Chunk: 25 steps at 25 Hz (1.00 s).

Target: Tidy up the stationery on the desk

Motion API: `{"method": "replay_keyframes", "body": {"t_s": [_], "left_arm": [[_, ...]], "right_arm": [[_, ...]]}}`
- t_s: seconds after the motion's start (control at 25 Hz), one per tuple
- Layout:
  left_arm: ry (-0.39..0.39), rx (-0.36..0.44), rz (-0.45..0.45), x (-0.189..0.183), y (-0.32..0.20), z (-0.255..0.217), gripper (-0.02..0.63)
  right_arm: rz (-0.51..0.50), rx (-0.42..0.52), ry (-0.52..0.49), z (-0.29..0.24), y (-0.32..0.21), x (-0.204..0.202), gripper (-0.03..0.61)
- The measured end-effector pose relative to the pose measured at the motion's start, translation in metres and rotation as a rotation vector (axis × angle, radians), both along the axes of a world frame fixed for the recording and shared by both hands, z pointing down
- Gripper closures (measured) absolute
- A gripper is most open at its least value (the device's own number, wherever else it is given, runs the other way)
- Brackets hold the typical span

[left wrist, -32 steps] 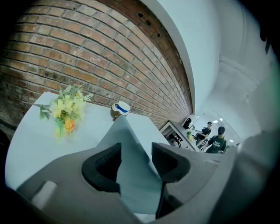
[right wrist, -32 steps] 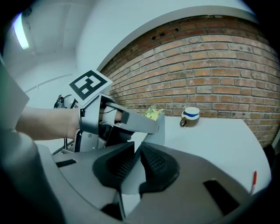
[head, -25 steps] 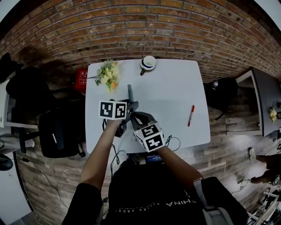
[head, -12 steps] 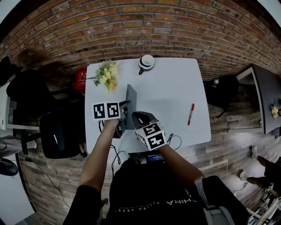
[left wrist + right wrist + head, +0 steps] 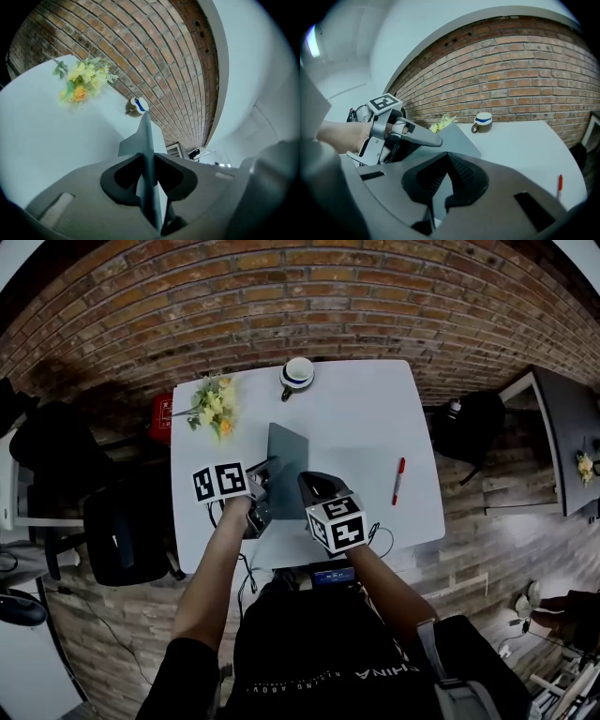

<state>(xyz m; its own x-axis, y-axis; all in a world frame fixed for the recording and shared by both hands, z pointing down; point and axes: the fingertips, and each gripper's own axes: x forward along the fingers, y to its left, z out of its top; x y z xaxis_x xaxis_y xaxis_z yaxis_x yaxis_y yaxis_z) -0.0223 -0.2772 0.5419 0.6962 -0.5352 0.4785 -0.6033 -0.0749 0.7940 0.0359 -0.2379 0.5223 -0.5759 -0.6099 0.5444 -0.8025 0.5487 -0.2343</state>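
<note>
Notebook (image 5: 286,457) near the desk's (image 5: 366,418) front-left edge — left gripper (image 5: 265,469) and right gripper (image 5: 314,484) both clamp it — open top rightward to the pen (image 5: 398,481).

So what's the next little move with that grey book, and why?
Probably lower the grey book flat onto the white table and let go: both the left gripper and right gripper clamp it, and the red pen lies loose.

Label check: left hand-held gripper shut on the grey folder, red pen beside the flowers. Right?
No: head view shows the red pen on the right side of the table, far from the flowers. Left hand-held gripper is shut on the grey folder.
</note>
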Motion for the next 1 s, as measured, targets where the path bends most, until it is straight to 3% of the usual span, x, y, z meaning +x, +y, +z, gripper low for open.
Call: {"method": "replay_keyframes", "body": {"t_s": [0.24,0.4,1.0], "left_arm": [[0.155,-0.005,-0.016,0.050,-0.010,0.000,0.528],[0.235,-0.018,-0.073,0.059,-0.015,0.011,0.528],[0.130,-0.086,-0.185,0.001,-0.005,0.068,0.548]], "right_arm": [[0.079,-0.012,0.000,0.003,-0.013,0.049,0.569],[0.108,-0.020,0.005,0.006,-0.018,0.071,0.569],[0.088,-0.061,0.025,0.024,-0.022,0.083,0.569]]}}
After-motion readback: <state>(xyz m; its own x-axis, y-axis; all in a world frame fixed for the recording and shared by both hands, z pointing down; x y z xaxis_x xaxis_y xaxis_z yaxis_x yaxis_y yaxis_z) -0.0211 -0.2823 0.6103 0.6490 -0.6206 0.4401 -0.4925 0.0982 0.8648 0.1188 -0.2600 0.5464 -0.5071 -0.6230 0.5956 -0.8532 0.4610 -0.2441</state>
